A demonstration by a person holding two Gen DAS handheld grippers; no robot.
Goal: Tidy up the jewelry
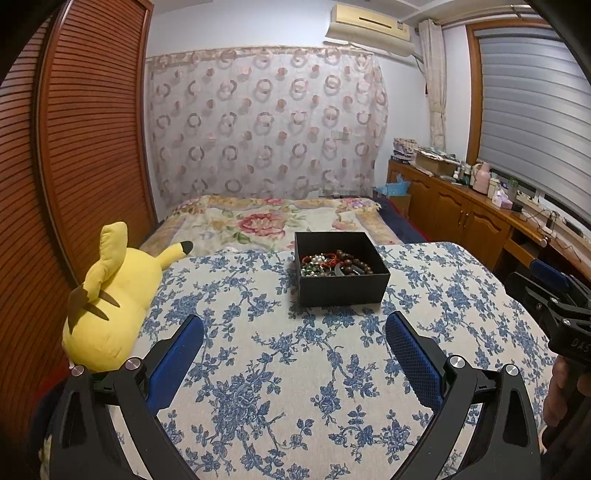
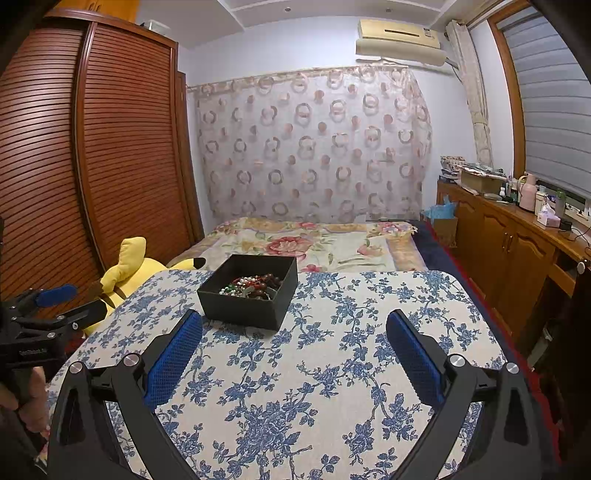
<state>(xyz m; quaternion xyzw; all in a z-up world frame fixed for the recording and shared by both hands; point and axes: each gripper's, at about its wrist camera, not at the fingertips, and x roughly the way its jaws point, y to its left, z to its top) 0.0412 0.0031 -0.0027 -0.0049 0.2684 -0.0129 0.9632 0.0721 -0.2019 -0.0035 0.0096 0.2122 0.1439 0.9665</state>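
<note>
both tools, left tool (image 1: 294, 334) and right tool (image 2: 294, 332), gape released over the floral-clothed bench (image 1: 280, 369); square black box (image 1: 341, 271) holds tangled round beads (image 1: 334, 262); only the right view shows the wardrobe top (image 2: 110, 18), upper left.

Blue-floral tablecloth (image 1: 295, 369) covers table surface. Yellow plush toy (image 1: 110, 306) lies at left edge, beside brown louvered wardrobe (image 1: 74, 147). Bed with rose-print blanket (image 1: 266, 218) behind table. Sheer curtain with ring pattern (image 1: 266, 122) on far wall; air conditioner (image 1: 369, 29) above. Wooden sideboard (image 2: 509, 240) along right wall, cluttered with bottles, pink jug (image 2: 528, 192).
</note>
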